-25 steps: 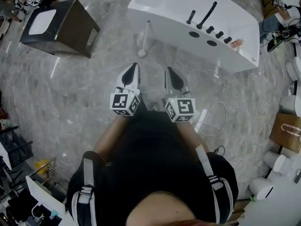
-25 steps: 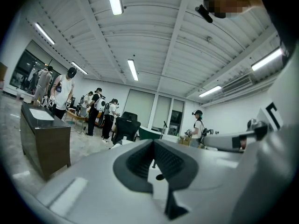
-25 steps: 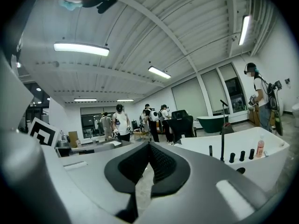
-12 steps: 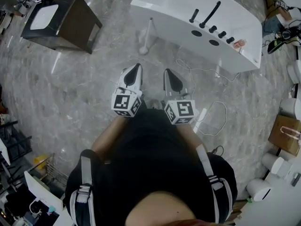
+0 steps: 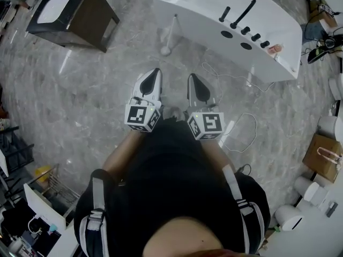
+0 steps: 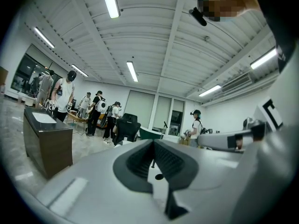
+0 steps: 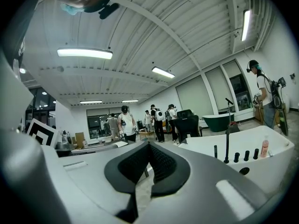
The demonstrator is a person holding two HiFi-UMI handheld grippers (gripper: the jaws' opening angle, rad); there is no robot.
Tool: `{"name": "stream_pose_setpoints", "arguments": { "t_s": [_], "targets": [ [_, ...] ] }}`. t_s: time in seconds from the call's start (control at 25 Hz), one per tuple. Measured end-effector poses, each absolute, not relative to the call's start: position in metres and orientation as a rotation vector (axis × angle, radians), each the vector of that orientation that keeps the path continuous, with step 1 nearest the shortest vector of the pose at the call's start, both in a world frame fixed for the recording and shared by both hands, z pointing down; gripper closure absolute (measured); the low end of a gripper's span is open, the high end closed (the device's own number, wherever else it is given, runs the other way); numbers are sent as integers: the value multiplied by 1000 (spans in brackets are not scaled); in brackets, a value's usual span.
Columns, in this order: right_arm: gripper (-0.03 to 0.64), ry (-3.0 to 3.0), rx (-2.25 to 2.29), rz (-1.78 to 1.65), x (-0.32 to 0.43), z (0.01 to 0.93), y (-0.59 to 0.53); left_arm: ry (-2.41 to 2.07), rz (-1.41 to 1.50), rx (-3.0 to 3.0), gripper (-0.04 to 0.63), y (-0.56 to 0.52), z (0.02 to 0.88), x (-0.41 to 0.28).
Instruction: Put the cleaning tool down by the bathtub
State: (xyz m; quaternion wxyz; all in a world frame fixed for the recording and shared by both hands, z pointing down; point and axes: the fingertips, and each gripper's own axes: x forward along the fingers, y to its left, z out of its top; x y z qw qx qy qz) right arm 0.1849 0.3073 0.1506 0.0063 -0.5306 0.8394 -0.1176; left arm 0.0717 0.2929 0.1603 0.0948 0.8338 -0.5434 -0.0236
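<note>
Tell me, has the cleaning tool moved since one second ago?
No. The cleaning tool stands at the same spot against the bathtub wall; both shifted together up and right in the head view.

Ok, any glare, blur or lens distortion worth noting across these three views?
Head view: even light, floor slightly smeared, edges bowed. Left gripper view: strong fisheye, black corners, ceiling strip lights blown out. Right gripper view: same fisheye, bathtub reasonably sharp.

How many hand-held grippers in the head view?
2: left hand-held gripper centre-left, right hand-held gripper beside it, both over the floor near the bathtub. None seems hidden.
</note>
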Motion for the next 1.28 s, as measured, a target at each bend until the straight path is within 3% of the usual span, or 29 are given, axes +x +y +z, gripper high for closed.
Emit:
{"name": "stream_pose_setpoints", "arguments": {
  "t_s": [1.28],
  "targets": [
    [618, 2589, -1763, -399, 149, 138, 276, -1509, -76, 2534, 586, 257, 134, 42]
  ]
}}
